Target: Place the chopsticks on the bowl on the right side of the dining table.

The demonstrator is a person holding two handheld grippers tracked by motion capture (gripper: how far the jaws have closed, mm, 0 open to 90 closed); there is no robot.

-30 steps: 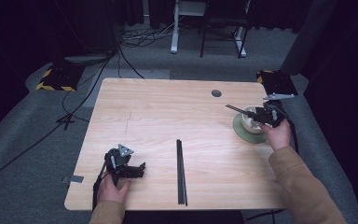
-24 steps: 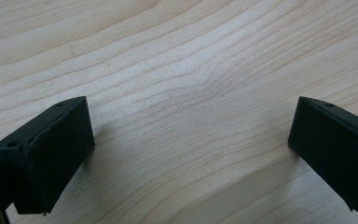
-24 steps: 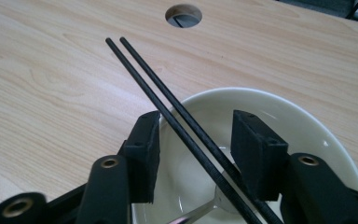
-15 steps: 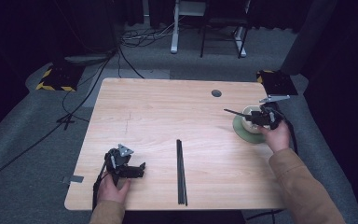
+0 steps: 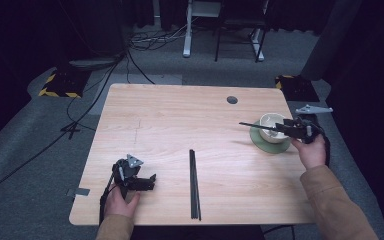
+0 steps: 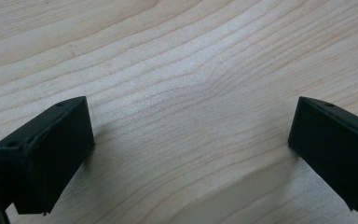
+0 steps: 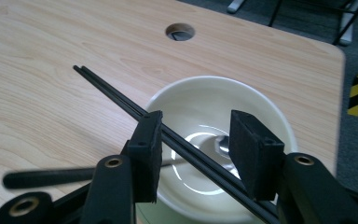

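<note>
My right gripper (image 5: pixel 281 129) hangs over a cream bowl (image 5: pixel 270 120) that stands on a green plate (image 5: pixel 260 143) at the table's right side. A pair of black chopsticks (image 5: pixel 252 125) sticks out of it to the left, off the table. In the right gripper view the chopsticks (image 7: pixel 112 91) run slantwise between the jaws of the right gripper (image 7: pixel 196 126), wedged against both pads above the bowl (image 7: pixel 261 100). These jaws have just eased open a little with the sticks still caught. A spoon (image 7: pixel 221 144) lies in the bowl. My left gripper (image 5: pixel 147 181) rests open on bare wood, as the left gripper (image 6: pixel 191 140) shows.
A second pair of black chopsticks (image 5: pixel 194 185) lies lengthwise at the front middle of the wooden table (image 5: pixel 180 115). A round cable hole (image 5: pixel 232 100) sits behind the bowl. Cables and chair legs lie on the floor beyond the far edge.
My right gripper has shifted a little toward the near side with the chopsticks, and their free tip has come nearer and more level. The left gripper has stayed put.
</note>
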